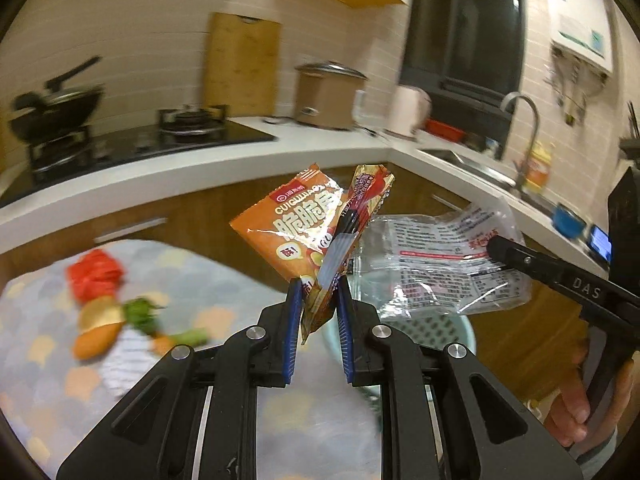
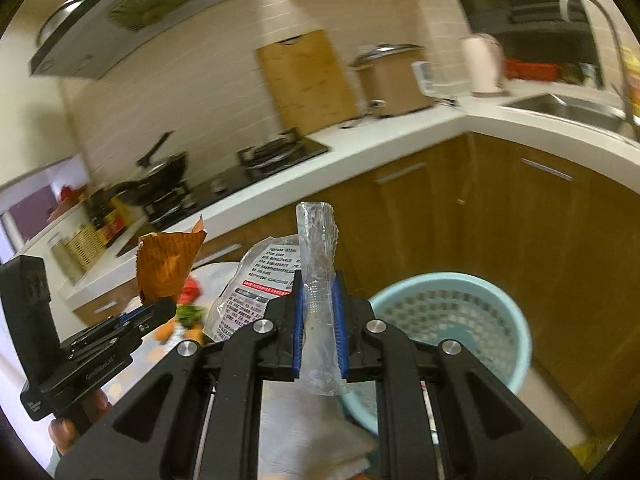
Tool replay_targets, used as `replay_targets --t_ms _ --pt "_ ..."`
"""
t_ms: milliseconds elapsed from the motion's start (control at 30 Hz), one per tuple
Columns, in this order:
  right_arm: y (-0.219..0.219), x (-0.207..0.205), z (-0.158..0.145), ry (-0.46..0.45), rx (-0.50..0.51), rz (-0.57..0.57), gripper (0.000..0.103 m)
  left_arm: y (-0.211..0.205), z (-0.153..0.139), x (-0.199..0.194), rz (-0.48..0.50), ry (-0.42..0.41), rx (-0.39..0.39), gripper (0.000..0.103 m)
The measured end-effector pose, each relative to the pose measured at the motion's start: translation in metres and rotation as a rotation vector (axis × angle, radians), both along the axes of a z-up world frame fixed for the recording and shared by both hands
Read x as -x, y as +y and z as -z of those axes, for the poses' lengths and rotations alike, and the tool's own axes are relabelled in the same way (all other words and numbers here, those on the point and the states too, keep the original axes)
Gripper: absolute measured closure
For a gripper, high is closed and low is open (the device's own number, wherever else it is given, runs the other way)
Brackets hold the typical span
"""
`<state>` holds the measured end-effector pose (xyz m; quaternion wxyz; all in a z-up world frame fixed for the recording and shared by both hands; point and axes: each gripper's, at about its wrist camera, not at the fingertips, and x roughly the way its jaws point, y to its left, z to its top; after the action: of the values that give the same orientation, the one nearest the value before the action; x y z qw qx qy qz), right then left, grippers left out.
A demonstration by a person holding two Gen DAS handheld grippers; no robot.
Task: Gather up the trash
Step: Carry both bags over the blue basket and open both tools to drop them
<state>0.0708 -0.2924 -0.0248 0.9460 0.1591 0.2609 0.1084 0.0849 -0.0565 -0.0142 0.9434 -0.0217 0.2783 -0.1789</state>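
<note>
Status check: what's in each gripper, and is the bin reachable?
Left gripper shut on orange snack wrappers. Right gripper shut on clear plastic wrapper. Blue basket just ahead, below; nothing in the way.

Setting: home kitchen. White L-shaped counter point(image 1: 224, 160) over wood cabinets point(image 2: 500, 220). Black gas hob point(image 1: 132, 140) set into counter, with a wok point(image 1: 56, 108) on one burner; range hood point(image 2: 120, 12) above. Cutting board point(image 1: 242, 64) leans against the tiled wall point(image 1: 132, 40). Rice cooker point(image 1: 328, 96) and kettle point(image 1: 410, 110) stand at the corner. Steel sink point(image 2: 568, 108) with a curved faucet point(image 1: 524, 120) lies on the right run.
</note>
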Motion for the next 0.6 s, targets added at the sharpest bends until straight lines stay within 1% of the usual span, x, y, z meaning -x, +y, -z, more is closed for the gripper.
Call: replay_targets --t_ms 133,300,467,600 --pt "-0.03 -0.004 0.017 0.041 0.011 0.07 0.092 -0.037 0.015 -0.014 0.058 0.026 -0.022 0.087" --pt "-0.053 -0.014 0.041 0.097 0.017 0.127 0.092 -0.072 0.039 -0.032 0.101 0.076 -0.052 0.087" --pt "-0.065 -0.024 0.063 0.15 0.047 0.166 0.092 -0.093 0.058 -0.044 0.12 0.114 -0.086 0.087" --pt "-0.069 -0.036 0.085 0.209 0.04 0.171 0.092 -0.105 0.074 -0.056 0.124 0.151 -0.109 0.087"
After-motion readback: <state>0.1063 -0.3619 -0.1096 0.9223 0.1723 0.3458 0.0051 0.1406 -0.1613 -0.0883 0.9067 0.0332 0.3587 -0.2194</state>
